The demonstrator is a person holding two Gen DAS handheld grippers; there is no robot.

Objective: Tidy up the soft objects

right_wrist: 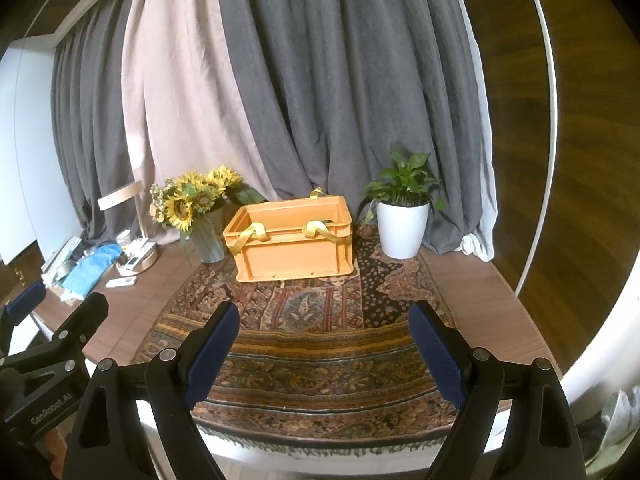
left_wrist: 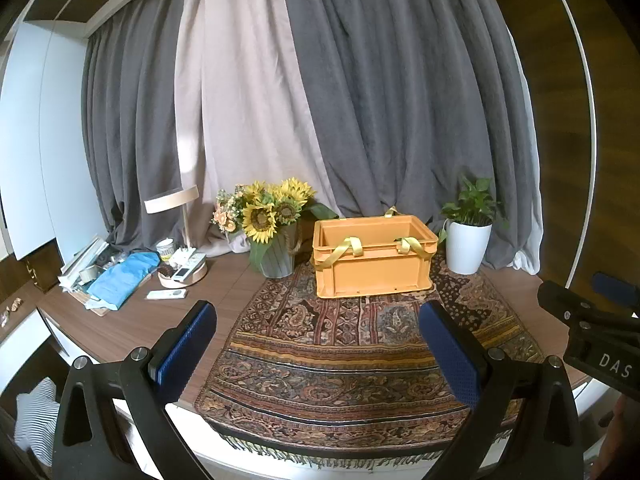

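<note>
Yellow straps (left_wrist: pixel 347 249) hang limp over the front rim of the orange crate (left_wrist: pixel 372 276), just right of the frame's centre, on the patterned rug (left_wrist: pixel 340 364) covering the bench (left_wrist: pixel 132 320); they look light, floppy and thin, so a pinch mid-loop would probably serve best, though they may slide off smooth pads; whatever lies inside the crate is hidden; the left tool (left_wrist: pixel 318 354) and right tool (right_wrist: pixel 324 356) both stand wide and empty, low in frame; sunflowers (left_wrist: pixel 266 216) and a white pot (left_wrist: pixel 466 246) flank the crate.
</note>
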